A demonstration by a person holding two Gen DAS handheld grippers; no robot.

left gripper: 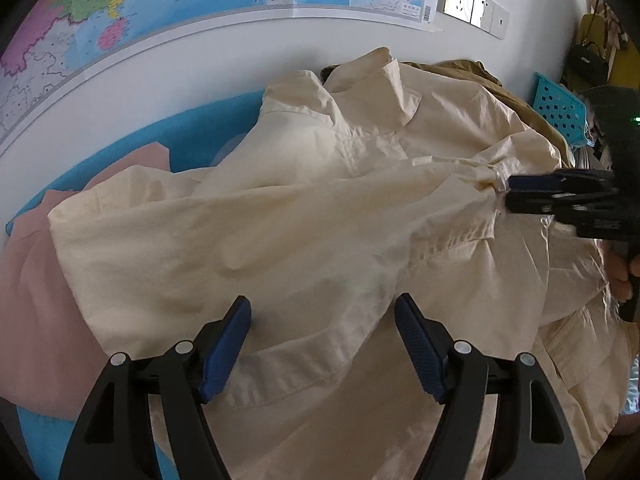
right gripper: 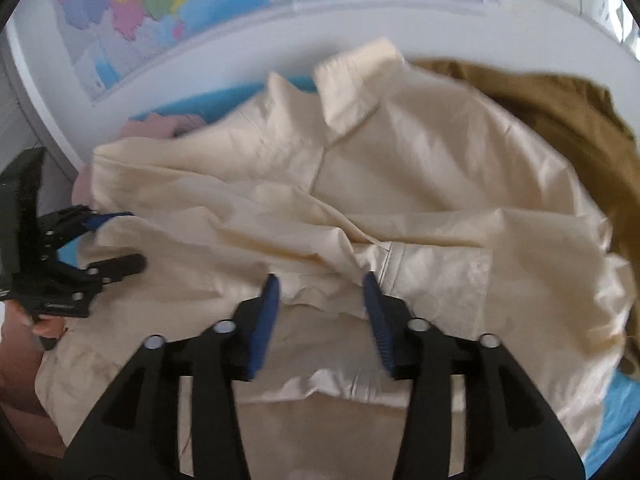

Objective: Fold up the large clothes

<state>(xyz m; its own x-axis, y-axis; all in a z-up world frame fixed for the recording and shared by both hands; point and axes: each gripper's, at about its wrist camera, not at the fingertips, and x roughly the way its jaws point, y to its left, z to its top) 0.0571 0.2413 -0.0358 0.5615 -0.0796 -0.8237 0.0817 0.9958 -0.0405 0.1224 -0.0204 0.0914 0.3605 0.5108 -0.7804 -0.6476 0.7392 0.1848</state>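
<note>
Sprawling across the blue surface (left gripper: pixel 188 136), the cream shirt (left gripper: pixel 304 216) fills most of both my views, collar up toward twelve o'clock and the body running down to six, where my own arms cut it off. What the blue surface is, table or bed, I cannot tell; only slivers of it show at nine and ten o'clock.

My left gripper (left gripper: pixel 322 344) has its jaws apart, hovering over a folded cream edge with cloth showing between the blue pads (left gripper: pixel 224 352); whether the pads graze the fabric I cannot make out. In the left wrist view my right gripper (left gripper: pixel 505 197) enters from three o'clock, its tips at a bunched pucker of the shirt. In the right wrist view, which is blurred, the right jaws stand apart with rumpled cloth between them, and neither pad visibly presses on it.

A pink garment (left gripper: pixel 36 280) lies under the shirt at eight to nine o'clock, mostly covered. A brown garment (right gripper: pixel 568 120) is tucked behind the shirt at one to two o'clock, its shape lost under the cream cloth. A map (left gripper: pixel 168 4) on the wall is cropped by the lens at eleven to twelve o'clock, with wall sockets (left gripper: pixel 472 4) glaring white at one. A turquoise basket (left gripper: pixel 556 106) at two o'clock is half hidden behind my right hand's gear; fingers (left gripper: pixel 618 280) show blurred at three to four o'clock.
</note>
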